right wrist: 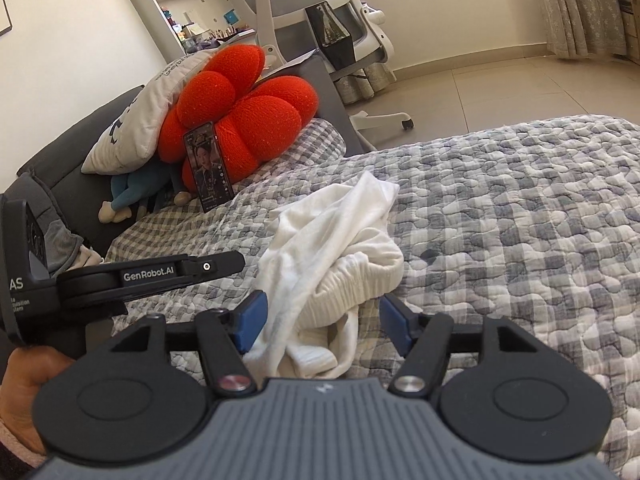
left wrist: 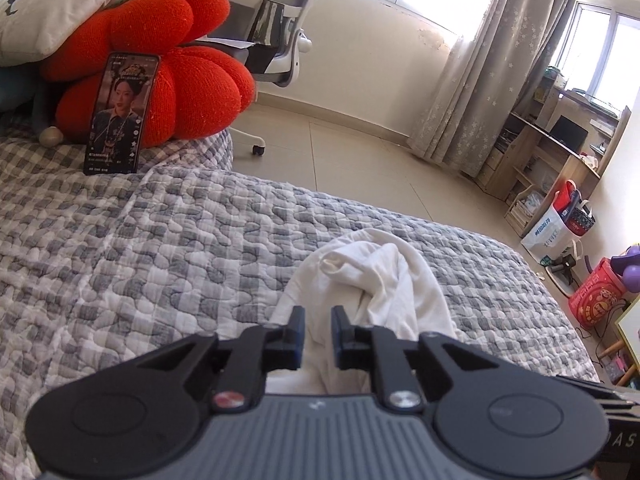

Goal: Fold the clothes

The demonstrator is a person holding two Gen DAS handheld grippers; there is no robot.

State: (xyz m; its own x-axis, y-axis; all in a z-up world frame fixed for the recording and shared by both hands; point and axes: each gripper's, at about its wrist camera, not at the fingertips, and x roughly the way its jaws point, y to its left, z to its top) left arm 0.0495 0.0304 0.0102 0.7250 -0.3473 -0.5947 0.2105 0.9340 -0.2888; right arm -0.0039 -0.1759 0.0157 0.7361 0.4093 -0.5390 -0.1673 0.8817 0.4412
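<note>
The white top [right wrist: 332,248] is lying crumpled on the bed [right wrist: 520,208]. The left gripper [left wrist: 318,320] is hovering slightly apart; the right gripper [right wrist: 320,316] is gaping wide. Next, spreading it flat.

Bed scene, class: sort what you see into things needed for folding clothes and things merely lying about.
For the job:
crumpled white garment
left gripper, open
right gripper, open
grey checked quilted bedspread

Lying about:
red knitted flower-shaped cushion
black smartphone with lit screen, propped against it
white printed pillow
white swivel chair

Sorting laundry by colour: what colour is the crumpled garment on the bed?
White garment, clearest in the right wrist view.
</note>
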